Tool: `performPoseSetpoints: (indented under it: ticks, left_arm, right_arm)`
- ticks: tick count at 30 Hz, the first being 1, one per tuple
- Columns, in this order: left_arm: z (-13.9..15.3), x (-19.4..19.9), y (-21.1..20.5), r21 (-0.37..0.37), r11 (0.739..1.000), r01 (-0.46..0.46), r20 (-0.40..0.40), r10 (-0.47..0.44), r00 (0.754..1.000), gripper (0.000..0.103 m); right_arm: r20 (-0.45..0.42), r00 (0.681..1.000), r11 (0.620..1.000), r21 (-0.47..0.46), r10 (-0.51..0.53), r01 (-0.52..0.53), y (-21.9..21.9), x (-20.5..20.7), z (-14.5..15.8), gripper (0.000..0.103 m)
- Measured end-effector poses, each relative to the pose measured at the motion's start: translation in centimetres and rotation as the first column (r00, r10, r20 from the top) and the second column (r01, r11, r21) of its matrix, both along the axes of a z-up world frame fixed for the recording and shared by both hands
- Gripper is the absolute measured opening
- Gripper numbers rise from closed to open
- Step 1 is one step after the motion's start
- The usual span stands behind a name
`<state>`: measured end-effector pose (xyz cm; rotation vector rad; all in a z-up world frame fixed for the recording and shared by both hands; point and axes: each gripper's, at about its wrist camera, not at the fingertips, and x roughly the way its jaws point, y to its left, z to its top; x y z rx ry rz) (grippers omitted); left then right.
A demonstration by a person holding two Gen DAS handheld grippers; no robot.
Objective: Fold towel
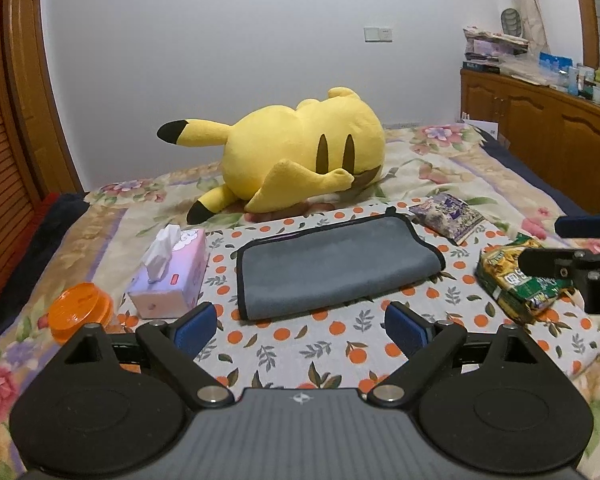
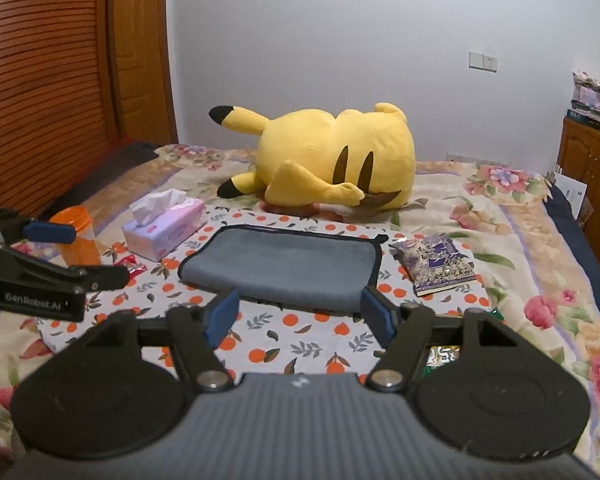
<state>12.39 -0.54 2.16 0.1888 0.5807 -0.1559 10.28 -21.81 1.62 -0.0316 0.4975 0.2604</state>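
Observation:
A grey towel [image 1: 332, 262] with a black edge lies folded on an orange-print cloth [image 1: 300, 344] on the bed. It also shows in the right wrist view [image 2: 284, 266]. My left gripper [image 1: 300, 326] is open and empty, held just in front of the towel's near edge. My right gripper [image 2: 302, 314] is open and empty, close above the towel's near fold. Each gripper shows at the edge of the other's view: the right one [image 1: 568, 244] and the left one [image 2: 84, 254].
A yellow plush toy [image 1: 300, 156] lies behind the towel. A pink tissue box [image 1: 170, 276] and an orange jar [image 1: 80, 312] sit to the left. A purple snack bag [image 1: 450, 216] and a green snack bag [image 1: 516, 276] sit to the right. A wooden cabinet [image 1: 540, 136] stands at far right.

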Motion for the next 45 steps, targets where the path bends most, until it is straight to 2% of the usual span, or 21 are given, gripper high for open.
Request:
performPoseSetpoints:
  ticks: [6, 10, 15, 19, 26, 39, 45]
  left_arm:
    - [0.7, -2.2, 0.2, -0.017, 1.0, 0.002, 0.0, -0.002, 1.0, 0.093]
    - [0.8, -3.4, 0.1, -0.019, 1.0, 0.007, 0.003, -0.007, 1.0, 0.095]
    - [0.7, -4.9, -0.1, -0.031, 0.999, 0.012, 0.002, -0.011, 1.0, 0.099]
    - [0.5, -5.9, -0.3, -0.034, 0.999, 0.014, 0.002, -0.014, 1.0, 0.101]
    - [-0.1, -7.3, -0.2, -0.042, 0.999, 0.016, 0.002, -0.016, 1.0, 0.103]
    - [-1.8, -9.2, 0.0, -0.043, 0.999, 0.001, -0.002, -0.001, 1.0, 0.103]
    - [-2.7, -9.4, 0.3, -0.039, 0.999, -0.038, -0.018, 0.037, 0.999, 0.103]
  right_arm:
    - [0.006, 1.0, 1.0, 0.002, -0.018, 0.018, 0.1, -1.3, 0.6, 0.072]
    - [0.02, 0.999, 1.0, 0.006, -0.026, 0.026, 0.0, -2.4, 1.0, 0.08]
    - [0.028, 0.999, 0.999, 0.009, -0.033, 0.033, -0.4, -3.6, 1.2, 0.084]
    - [0.033, 0.999, 0.999, 0.013, -0.041, 0.04, -0.7, -4.4, 1.1, 0.094]
    - [0.02, 0.999, 0.999, 0.029, -0.044, 0.044, -1.2, -5.3, 0.5, 0.102]
    - [0.005, 0.999, 0.998, 0.033, -0.048, 0.048, -1.3, -6.7, -0.6, 0.103]
    - [-0.018, 0.999, 0.998, 0.051, -0.038, 0.039, -1.1, -7.3, -1.6, 0.103]
